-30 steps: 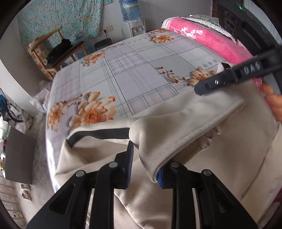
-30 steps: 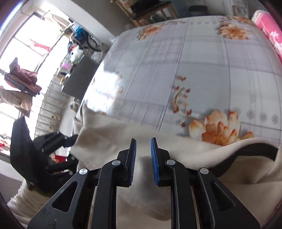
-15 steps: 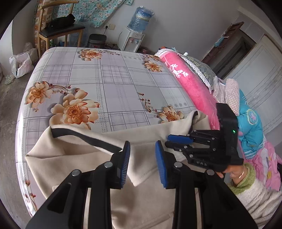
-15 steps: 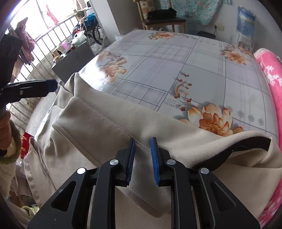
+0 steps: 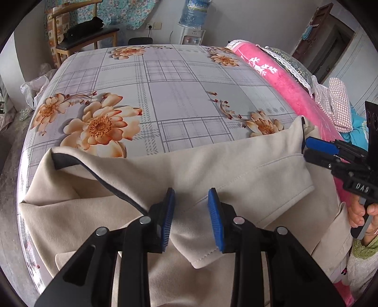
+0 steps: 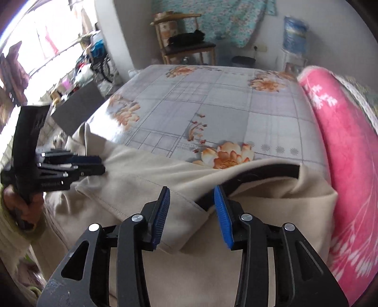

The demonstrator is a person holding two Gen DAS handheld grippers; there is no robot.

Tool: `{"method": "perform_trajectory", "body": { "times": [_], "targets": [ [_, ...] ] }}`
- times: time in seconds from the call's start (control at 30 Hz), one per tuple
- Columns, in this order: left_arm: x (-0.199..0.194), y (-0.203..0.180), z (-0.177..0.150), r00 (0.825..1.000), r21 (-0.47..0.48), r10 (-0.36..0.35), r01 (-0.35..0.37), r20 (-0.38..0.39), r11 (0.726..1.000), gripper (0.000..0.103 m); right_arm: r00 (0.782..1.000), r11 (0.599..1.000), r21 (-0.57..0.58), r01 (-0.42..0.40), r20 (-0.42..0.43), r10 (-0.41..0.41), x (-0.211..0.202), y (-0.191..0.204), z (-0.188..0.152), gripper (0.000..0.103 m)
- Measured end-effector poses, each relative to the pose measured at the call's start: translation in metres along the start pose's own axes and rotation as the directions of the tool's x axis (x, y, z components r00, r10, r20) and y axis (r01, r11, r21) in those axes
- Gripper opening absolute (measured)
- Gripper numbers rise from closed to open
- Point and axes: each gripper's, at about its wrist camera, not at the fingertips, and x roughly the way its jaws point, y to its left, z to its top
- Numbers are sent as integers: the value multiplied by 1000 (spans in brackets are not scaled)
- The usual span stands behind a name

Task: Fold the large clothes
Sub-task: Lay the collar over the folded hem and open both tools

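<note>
A large beige garment (image 5: 224,170) with a black-lined edge (image 5: 99,174) lies folded on the near part of the bed; it also shows in the right wrist view (image 6: 151,179). My left gripper (image 5: 191,217) is open, its blue pads on either side of a folded corner of the cloth without pinching it. My right gripper (image 6: 192,212) is open just above the garment's folded flap and black edge (image 6: 248,174). Each gripper shows in the other's view: the right one (image 5: 319,151) at the garment's right edge, the left one (image 6: 78,163) at its left edge.
The bed has a grey checked sheet with orange flowers (image 5: 165,94). A pink blanket roll (image 5: 271,70) lies along its right side. A wooden chair (image 5: 82,40) and a water dispenser (image 5: 191,21) stand by the far wall. Clutter and a window are at the left (image 6: 47,70).
Both grippers have opened and let go of the garment. The folded flap now lies flat on the bed. Both grippers have pulled back and lifted slightly.
</note>
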Motion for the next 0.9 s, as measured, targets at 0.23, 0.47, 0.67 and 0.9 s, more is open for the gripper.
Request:
{"method": "perform_trajectory", "body": {
  "times": [0.23, 0.47, 0.67, 0.9],
  "targets": [
    [-8, -2, -10, 999, -4, -4, 5, 48, 1000, 29, 959, 895, 374, -243, -43, 279, 14, -54, -8, 42],
    [-1, -10, -6, 996, -9, 40, -39, 78, 999, 29, 981, 938, 318, -139, -84, 174, 33, -42, 4, 20],
    [0, -22, -12, 991, 49, 93, -98, 97, 994, 29, 993, 965, 259, -46, -94, 73, 26, -36, -1, 30],
    [-1, -25, -21, 989, 98, 99, -110, 113, 989, 29, 998, 985, 161, -68, 28, 65, -19, -1, -2, 32]
  ]
}}
